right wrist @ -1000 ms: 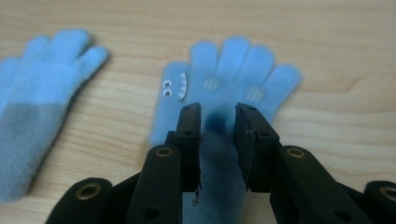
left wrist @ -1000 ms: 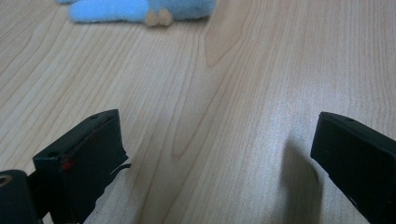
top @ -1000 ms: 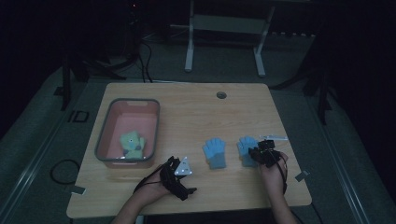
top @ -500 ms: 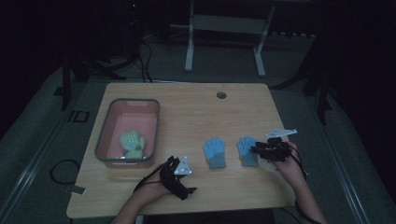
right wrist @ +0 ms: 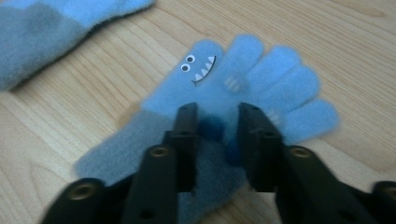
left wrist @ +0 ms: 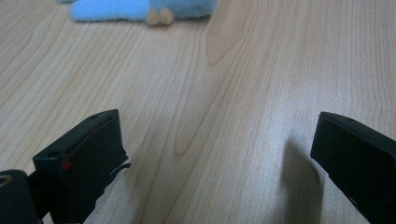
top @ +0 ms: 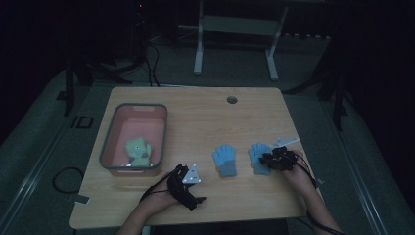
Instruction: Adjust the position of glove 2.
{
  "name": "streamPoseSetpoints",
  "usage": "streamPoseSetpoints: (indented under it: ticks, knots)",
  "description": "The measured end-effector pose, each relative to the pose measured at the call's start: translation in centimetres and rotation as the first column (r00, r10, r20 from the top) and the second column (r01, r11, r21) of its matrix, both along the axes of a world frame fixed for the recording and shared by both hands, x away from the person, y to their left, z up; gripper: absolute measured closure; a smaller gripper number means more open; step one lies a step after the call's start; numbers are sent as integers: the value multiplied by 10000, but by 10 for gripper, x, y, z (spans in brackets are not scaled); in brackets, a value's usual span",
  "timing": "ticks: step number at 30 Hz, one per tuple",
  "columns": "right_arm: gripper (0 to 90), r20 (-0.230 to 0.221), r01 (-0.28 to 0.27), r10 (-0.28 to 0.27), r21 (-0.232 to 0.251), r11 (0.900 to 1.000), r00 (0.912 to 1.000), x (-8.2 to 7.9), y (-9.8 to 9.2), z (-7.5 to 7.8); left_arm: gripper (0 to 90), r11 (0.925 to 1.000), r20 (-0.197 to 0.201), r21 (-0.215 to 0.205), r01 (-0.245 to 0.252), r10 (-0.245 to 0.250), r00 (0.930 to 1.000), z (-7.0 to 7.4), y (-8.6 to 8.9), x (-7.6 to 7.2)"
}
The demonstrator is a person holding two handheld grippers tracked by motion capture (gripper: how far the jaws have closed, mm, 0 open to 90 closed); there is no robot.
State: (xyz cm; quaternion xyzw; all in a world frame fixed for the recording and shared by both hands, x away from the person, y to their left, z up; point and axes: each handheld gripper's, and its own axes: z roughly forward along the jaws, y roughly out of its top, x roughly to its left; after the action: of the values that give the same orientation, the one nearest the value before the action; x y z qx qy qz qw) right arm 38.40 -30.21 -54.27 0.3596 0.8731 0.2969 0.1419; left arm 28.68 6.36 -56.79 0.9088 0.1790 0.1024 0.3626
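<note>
Two blue gloves lie side by side on the wooden table (top: 205, 117), and the right gripper (top: 274, 159) has come back onto the outer one after swinging out toward three o'clock half a second ago. Its jaws have just been closing, and the right gripper view shows them drawn close together with a fold of the right-hand glove (right wrist: 243, 88) bunched between them, at the seam where the blue palm meets the grey cuff; the pads look to be pinching the fabric. That points to a pick-up about to start, probably bound for the pink bin (top: 108, 142) at nine o'clock, where a green glove (top: 139, 152) already lies. The other blue glove (top: 225, 159) stays flat and untouched toward the table's middle. The right forearm enters from five o'clock, wrist bent inward so the gripper points toward nine o'clock across the glove. At six o'clock the left gripper (top: 188, 182) has not moved, low over bare wood, its jaws standing wide apart with nothing between them.
</note>
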Motion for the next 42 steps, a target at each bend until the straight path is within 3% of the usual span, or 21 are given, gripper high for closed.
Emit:
streamPoseSetpoints:
  ticks: [4,7,8,9,10,14,23,33,36,42]
  knots:
    - [850,-42,134,-135,-216,9997,9999,-1,4,3,28,10000,5,6,10,-10,10000,0,0,0]
    - [860,-85,168,-169,-124,9998,9998,-1,4,5,28,10000,-9,-17,10,-10,10000,0,0,0]
    - [863,65,167,-168,216,9996,9998,-1,3,15,28,10000,-18,-44,6,-6,10000,0,0,0]
    - [863,65,167,-168,216,9996,9998,-1,3,15,28,10000,-18,-44,6,-6,10000,0,0,0]
    - [863,178,21,-30,499,9988,9998,-2,3,24,28,10000,-33,-60,-13,13,10000,0,0,0]
    - [863,447,-386,355,719,9967,9984,-6,12,41,28,10000,-12,-35,15,-15,10000,0,0,0]
    - [862,511,-1539,1486,1251,9801,9876,-11,48,62,28,10000,11,-29,39,-39,10000,0,0,0]
    - [861,179,-2429,2432,1587,9570,9698,-13,93,56,28,10000,17,-29,55,-55,10000,0,0,0]
    - [861,65,-2651,2670,1448,9533,9637,-12,104,51,28,9999,6,-95,50,-49,10000,1,0,0]
    - [859,-337,-2698,2753,1163,9559,9608,-7,112,37,28,9996,45,-297,-20,21,10000,2,1,0]
